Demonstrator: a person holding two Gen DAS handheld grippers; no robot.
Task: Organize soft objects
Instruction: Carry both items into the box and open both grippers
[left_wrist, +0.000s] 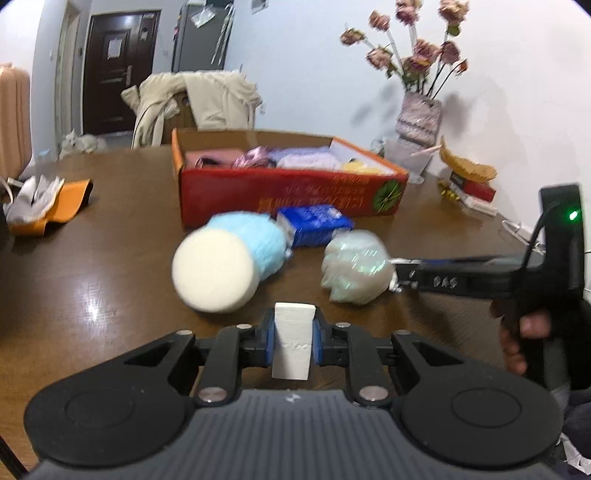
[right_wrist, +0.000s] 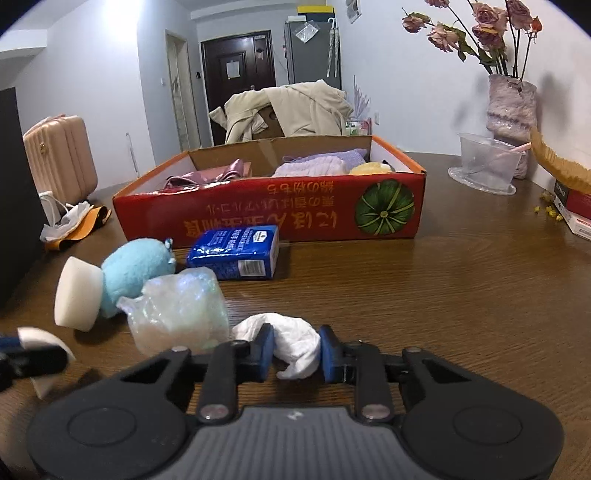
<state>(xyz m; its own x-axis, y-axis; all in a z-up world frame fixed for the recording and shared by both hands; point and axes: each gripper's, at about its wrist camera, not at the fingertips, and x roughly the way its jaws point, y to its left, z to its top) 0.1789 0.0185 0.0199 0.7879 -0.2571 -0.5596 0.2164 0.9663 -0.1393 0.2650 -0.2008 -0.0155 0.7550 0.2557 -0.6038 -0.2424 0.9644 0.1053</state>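
My left gripper (left_wrist: 293, 328) is shut on a white foam block (left_wrist: 291, 343) that stands upright between its blue pads. My right gripper (right_wrist: 297, 347) is shut on a crumpled white cloth (right_wrist: 295, 341), low over the table. Just ahead lie a round white sponge (left_wrist: 216, 269), a blue plush toy (left_wrist: 255, 240), a blue tissue pack (left_wrist: 314, 223) and a crinkled clear plastic bundle (left_wrist: 354, 266). Behind them stands the red cardboard box (right_wrist: 269, 218) with pink, purple and yellow soft items inside. In the left wrist view the right gripper (left_wrist: 400, 275) sits beside the plastic bundle.
A vase of dried roses (right_wrist: 511, 107) and a clear plastic bowl (right_wrist: 487, 162) stand at the back right of the wooden table (right_wrist: 443, 295). An orange cloth with white gloves (left_wrist: 48, 206) lies at the left. Behind the table are a chair draped with a beige coat (left_wrist: 195, 99) and a pink suitcase (right_wrist: 61, 155).
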